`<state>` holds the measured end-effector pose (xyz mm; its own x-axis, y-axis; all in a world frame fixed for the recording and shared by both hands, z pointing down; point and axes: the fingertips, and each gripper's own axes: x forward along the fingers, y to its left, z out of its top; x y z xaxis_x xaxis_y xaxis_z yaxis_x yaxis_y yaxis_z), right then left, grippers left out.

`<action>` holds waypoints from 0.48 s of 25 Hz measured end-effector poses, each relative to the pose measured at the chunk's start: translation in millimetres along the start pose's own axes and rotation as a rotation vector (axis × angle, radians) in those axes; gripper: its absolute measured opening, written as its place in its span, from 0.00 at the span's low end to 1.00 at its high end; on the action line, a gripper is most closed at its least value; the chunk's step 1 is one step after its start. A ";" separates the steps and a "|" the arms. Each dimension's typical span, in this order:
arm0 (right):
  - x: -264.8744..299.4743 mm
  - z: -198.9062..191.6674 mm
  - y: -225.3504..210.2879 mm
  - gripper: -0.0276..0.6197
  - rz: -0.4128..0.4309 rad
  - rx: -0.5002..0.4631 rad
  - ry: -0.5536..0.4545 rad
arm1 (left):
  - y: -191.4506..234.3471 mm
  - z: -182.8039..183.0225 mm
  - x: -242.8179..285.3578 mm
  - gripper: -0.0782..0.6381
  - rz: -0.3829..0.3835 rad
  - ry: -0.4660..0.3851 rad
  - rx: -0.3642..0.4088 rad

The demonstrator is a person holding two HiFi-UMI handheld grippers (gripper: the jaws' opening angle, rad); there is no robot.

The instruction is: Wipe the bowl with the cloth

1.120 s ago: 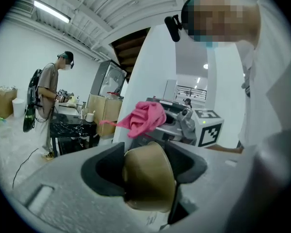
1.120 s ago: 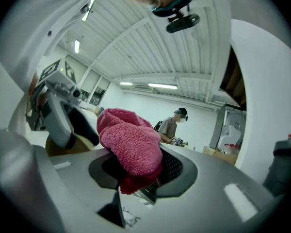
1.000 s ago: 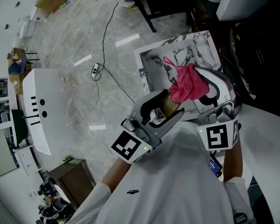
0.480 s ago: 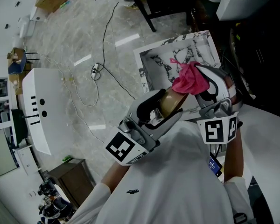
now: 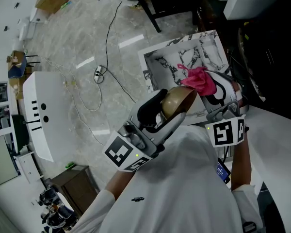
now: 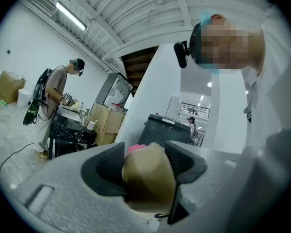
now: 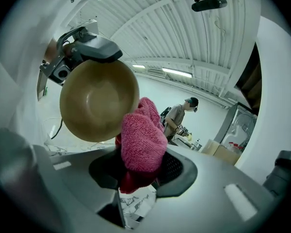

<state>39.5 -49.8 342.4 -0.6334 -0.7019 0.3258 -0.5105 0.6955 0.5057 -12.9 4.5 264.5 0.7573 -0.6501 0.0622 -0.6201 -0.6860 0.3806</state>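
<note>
- The left gripper (image 6: 146, 171) is clamping the tan bowl (image 6: 148, 178) by its rim, its jaws closed hard on it, and is holding the bowl up in the air.
- The right gripper (image 7: 143, 171) is pinching a bunched pink cloth (image 7: 141, 142) between nearly closed jaws.
- The cloth is pressing against the bowl's edge, on the side away from the left gripper.
- The bowl's hollow is facing the right gripper.
- Below the bowl, a white marble-patterned bench (image 5: 184, 57) is showing.
- Beyond the bowl, a black cable (image 5: 106, 47) is trailing across a pale stone floor (image 5: 77, 33).
- Far behind the bowl, a person (image 7: 177, 118) is standing under a ribbed white ceiling.
</note>
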 end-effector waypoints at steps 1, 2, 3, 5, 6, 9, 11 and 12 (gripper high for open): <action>0.5 -1.8 2.3 0.27 0.005 0.007 0.002 | 1.0 1.1 -0.3 0.48 0.003 -0.006 -0.005; 1.0 -3.3 4.7 0.27 0.010 0.013 0.004 | 1.8 2.2 -0.6 0.48 0.005 -0.012 -0.008; 1.4 -4.9 7.3 0.27 0.016 0.018 0.007 | 2.4 3.5 -0.9 0.48 0.007 -0.016 -0.011; 2.0 -8.3 12.5 0.27 0.027 0.027 0.014 | 3.2 6.7 -1.4 0.48 0.010 -0.028 -0.014; 2.3 -9.7 15.2 0.27 0.033 0.031 0.017 | 3.5 8.6 -1.5 0.48 0.011 -0.036 -0.015; 2.6 -11.7 23.2 0.27 0.049 0.048 0.019 | 4.5 13.6 -1.6 0.48 0.017 -0.056 -0.013; 3.0 -11.6 28.4 0.27 0.061 0.074 0.013 | 5.5 15.1 -1.3 0.48 0.022 -0.065 -0.012; 3.4 -11.6 30.9 0.27 0.068 0.086 0.011 | 6.4 15.5 -1.0 0.48 0.025 -0.069 -0.012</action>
<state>28.3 -32.4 368.4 -0.6623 -0.6539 0.3658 -0.5149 0.7519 0.4117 -20.8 -4.3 252.6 0.7255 -0.6882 0.0081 -0.6359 -0.6657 0.3905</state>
